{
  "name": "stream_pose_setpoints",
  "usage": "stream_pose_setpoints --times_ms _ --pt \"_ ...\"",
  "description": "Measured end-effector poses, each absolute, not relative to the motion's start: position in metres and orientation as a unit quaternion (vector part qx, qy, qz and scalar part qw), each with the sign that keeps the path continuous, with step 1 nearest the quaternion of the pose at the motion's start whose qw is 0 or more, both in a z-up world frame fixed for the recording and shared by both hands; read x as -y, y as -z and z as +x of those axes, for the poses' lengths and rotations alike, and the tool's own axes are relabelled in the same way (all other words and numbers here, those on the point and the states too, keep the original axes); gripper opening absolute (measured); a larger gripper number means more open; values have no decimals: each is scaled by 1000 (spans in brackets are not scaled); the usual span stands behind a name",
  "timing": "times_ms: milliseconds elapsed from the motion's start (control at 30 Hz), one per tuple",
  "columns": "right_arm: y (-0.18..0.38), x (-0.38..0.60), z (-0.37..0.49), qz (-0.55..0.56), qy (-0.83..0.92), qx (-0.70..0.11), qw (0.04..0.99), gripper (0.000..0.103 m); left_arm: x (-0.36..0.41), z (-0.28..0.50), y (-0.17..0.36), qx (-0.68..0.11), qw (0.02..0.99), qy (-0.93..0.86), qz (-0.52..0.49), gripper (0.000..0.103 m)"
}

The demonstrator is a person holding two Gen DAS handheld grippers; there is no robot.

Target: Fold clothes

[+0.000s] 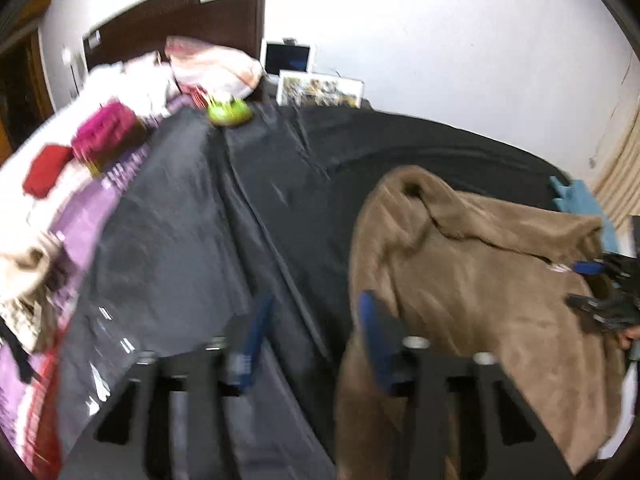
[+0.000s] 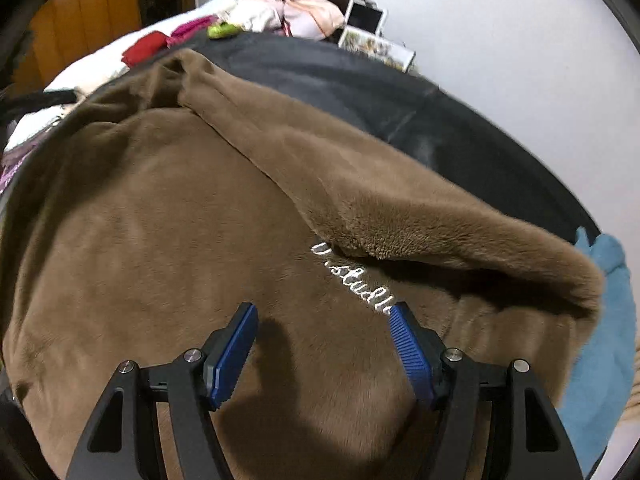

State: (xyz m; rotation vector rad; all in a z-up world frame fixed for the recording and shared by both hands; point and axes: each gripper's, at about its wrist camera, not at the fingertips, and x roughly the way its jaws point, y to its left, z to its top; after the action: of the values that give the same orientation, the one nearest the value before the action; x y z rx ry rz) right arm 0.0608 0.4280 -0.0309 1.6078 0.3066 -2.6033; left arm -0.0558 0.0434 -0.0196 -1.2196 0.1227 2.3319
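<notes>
A brown fleece garment (image 2: 168,240) lies spread on a bed covered by a dark sheet (image 1: 248,184). In the right wrist view the garment fills nearly the whole frame. One flap of it (image 2: 400,200) is folded over, running from 11 o'clock down to 3 o'clock, and partly covers white cursive lettering (image 2: 356,280) stitched on the fabric near the centre.

The right tongs (image 2: 324,312) sit at 6 o'clock in that view, their blue-padded tips spread wide apart just above the fleece, gripping nothing. A teal cloth (image 2: 608,320) lies beside the garment's edge at 3 o'clock.

In the left wrist view, which is motion-blurred, the left tongs (image 1: 316,304) are at 6 o'clock, also spread apart and holding nothing. One tip is over the dark sheet, the other over the garment's near edge. The garment occupies the area from 2 to 5 o'clock, with the right tongs visible at its far edge at 3 o'clock.

Toward 10 and 11 o'clock lie a red item (image 1: 46,170), a magenta item (image 1: 106,132), a green item (image 1: 228,112) and a pink pillow (image 1: 212,64) against a dark headboard (image 1: 180,16).
</notes>
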Motion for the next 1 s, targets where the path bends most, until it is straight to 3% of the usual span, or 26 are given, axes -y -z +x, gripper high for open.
stream_pose_setpoints --times_ms 267,500,533,600,767,833,1000 --pt "21 -462 23 478 878 -15 -4 70 -55 -24 39 19 331 -805 -491 82" --pt "6 -497 -7 419 904 75 -40 70 -78 -22 59 -40 312 -806 -502 82" --pt "4 -502 -12 410 907 87 -45 70 -77 -24 59 -39 311 -807 -501 78" --pt "4 -511 -16 400 909 104 -58 70 -72 -33 58 -32 310 -806 -504 50" --pt "20 -523 -27 401 906 115 -70 70 -68 -50 48 -46 312 -806 -501 32" --pt "27 -524 -31 405 905 109 -74 70 -69 -56 38 -66 302 -815 -490 15" --pt "36 -517 -32 404 909 54 -88 70 -62 -89 19 -69 269 -832 -481 12"
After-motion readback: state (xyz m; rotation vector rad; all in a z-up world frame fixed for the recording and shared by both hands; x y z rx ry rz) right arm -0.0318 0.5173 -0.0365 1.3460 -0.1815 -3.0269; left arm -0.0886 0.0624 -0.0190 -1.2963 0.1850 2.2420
